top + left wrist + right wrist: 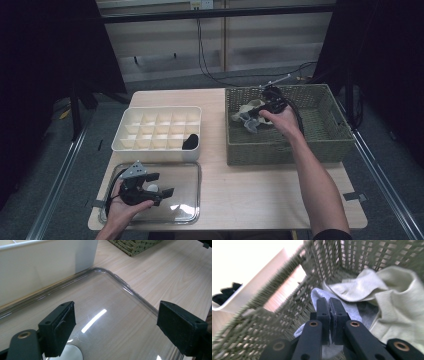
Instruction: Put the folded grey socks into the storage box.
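Grey sock (322,296) is sitting in the wicker basket's (330,145) left end, and your right gripper (329,302) is pinching it with jaws closed. The divided organizer (131,145) lies leftward across the tabletop; your left gripper (115,326) is hovering wide open over the clear tray (135,292).

The high view is dim, with black surroundings and soft light from above on the desk (250,190). In the left gripper view a bright streak of glare crosses the clear tray (120,322) between the jaws. The right gripper view is blurred, overexposed white at upper left beyond the wicker basket (287,290)
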{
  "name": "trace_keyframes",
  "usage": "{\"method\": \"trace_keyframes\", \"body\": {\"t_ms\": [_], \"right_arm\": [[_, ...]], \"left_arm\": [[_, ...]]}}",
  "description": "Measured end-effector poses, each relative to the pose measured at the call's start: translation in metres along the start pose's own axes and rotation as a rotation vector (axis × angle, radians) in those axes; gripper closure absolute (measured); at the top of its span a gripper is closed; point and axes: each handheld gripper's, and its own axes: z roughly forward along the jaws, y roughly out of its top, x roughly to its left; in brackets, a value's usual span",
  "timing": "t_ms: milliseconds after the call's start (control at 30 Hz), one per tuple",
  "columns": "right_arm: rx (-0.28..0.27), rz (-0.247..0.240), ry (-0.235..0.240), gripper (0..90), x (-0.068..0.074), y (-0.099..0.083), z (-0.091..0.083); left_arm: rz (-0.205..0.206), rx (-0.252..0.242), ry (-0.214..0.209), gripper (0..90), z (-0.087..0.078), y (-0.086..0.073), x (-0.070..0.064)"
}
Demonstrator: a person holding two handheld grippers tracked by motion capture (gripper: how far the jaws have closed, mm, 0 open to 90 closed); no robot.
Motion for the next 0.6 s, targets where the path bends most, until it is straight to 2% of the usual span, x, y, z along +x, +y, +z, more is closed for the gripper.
{"method": "trace_keyframes", "body": {"t_ms": [167, 600], "right_arm": [[-0.064, 0.014, 0.025, 87.7, 0.001, -0.001, -0.016], [-0.163, 0.043, 0.071, 87.7, 0.000, -0.009, -0.042]], "left_arm": [[0.003, -0.006, -0.001, 14.9, -0.001, 0.000, 0.000], [0.005, -0.009, -0.007, 14.8, -0.001, 0.000, -0.001]]}}
